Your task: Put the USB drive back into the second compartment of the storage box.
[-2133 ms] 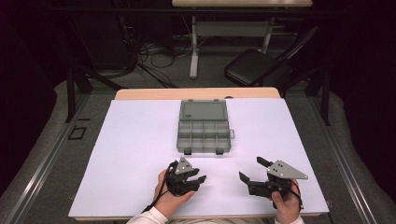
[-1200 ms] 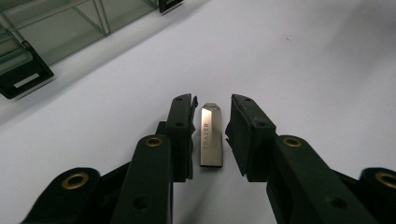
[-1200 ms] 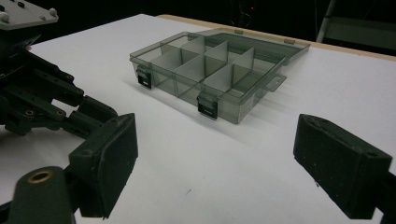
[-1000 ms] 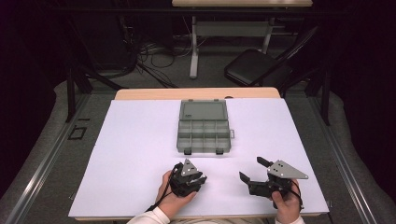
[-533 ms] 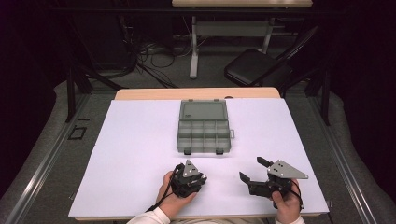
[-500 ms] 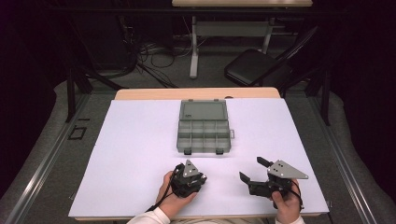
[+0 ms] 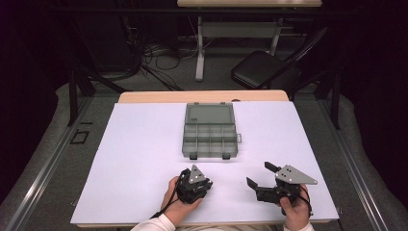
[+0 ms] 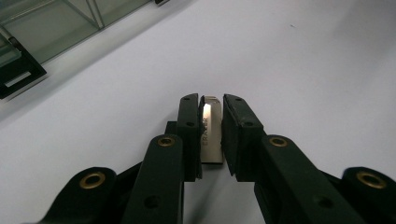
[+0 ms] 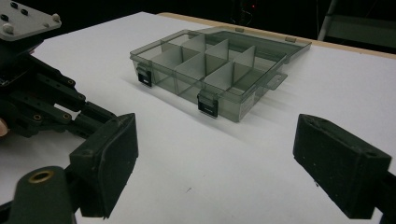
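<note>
Two grippers sit near the table edge: the left gripper (image 8: pixel 208 133) pinches what looks like an eraser (image 8: pixel 211 128), and a thin grip could let it slip. The right gripper (image 9: pixel 215 172) gapes empty. Beyond, the box (image 7: pixel 210 131) lies open.

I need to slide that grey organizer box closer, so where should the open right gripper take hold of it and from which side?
Grip the organizer box by its near front wall, between the two black latches, coming from the person's side: that thin upright wall faces the right gripper, whose jaws stand wide.
</note>
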The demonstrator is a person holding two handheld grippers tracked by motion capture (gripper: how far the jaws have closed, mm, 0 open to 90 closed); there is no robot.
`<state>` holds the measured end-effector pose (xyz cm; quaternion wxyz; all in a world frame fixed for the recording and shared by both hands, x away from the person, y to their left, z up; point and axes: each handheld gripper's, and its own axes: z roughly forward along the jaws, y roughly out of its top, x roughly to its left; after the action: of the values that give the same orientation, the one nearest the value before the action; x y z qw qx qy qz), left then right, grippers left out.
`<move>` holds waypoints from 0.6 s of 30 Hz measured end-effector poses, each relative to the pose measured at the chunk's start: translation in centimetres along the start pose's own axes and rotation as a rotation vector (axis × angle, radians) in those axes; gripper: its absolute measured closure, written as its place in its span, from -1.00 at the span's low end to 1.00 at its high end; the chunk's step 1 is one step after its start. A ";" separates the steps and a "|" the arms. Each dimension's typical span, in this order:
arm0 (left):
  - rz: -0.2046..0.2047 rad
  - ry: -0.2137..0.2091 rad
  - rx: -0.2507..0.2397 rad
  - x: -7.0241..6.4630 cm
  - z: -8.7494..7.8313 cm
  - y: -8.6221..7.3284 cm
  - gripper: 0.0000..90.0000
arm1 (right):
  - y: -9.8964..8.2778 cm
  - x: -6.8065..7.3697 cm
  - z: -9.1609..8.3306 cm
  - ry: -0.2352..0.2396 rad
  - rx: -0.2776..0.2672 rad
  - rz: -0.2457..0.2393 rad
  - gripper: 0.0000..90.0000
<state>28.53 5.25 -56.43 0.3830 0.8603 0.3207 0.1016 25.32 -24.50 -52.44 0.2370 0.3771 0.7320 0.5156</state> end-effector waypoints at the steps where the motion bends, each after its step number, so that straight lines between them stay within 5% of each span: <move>1: 0.002 0.004 0.000 0.0 0.0 0.0 0.72 | 0.0 0.0 0.0 0.000 0.000 0.000 -0.69; 18: 0.015 0.015 -0.005 -0.2 0.0 -0.1 0.76 | 0.0 0.0 0.0 0.001 0.002 -0.002 -0.69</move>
<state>28.37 5.15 -56.49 0.3820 0.8609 0.3169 0.1115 25.33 -24.51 -52.44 0.2367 0.3762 0.7331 0.5148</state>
